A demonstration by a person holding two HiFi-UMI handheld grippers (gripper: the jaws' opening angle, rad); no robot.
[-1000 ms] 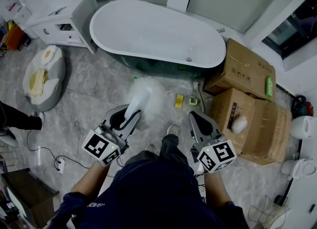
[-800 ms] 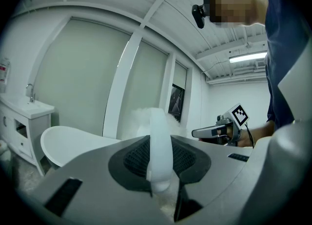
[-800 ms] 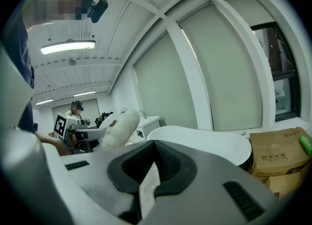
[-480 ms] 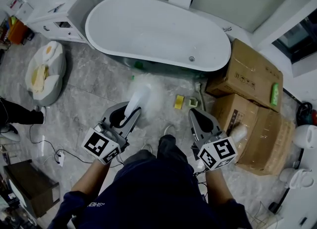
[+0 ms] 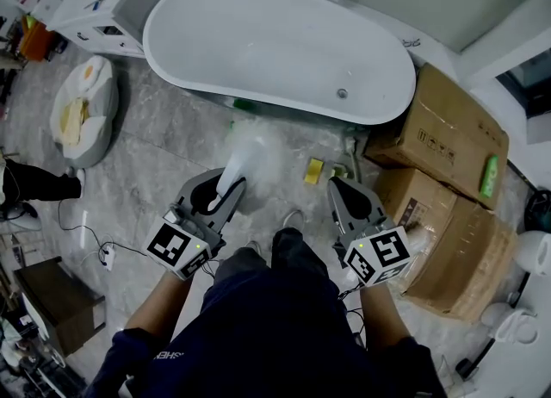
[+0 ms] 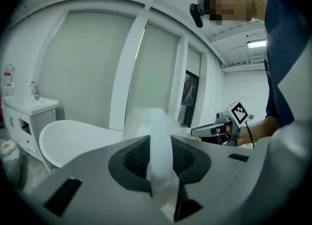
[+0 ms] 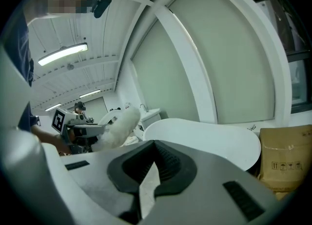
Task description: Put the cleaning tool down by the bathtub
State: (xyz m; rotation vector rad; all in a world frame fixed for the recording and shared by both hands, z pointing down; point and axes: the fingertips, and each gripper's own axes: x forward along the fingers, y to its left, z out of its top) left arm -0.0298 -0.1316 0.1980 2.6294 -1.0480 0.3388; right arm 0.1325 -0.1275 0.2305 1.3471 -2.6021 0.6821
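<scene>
Carrying the duster (image 5: 252, 148) to the bathtub (image 5: 275, 39) is, in my judgement, the step in hand, and it is near its end. My left tongs (image 5: 225, 195) are closed narrow on the white handle, with the pads pressing it from both sides. The fluffy head stands out ahead of the tips, over the floor (image 5: 155, 155) and just in front of the tub's near wall. From the head view I cannot tell whether the head touches the floor; it seems to be a little above it. My right tongs (image 5: 338, 189) are closed to a thin slit with nothing between them. They hang beside the left ones, apart from the duster.

The putting down itself is not yet done. I think the next move asks me to lower the left tongs until head and handle lie on the floor in the free strip beside the tub wall. Only then should I open the tongs and draw them straight back. A yellow sponge (image 5: 312, 170) lies on the floor just right of the fluffy head, so I would aim a little left of it. The head is soft and will give, but the smooth handle could roll, so the release should be low. The right tongs have no part in this.
</scene>
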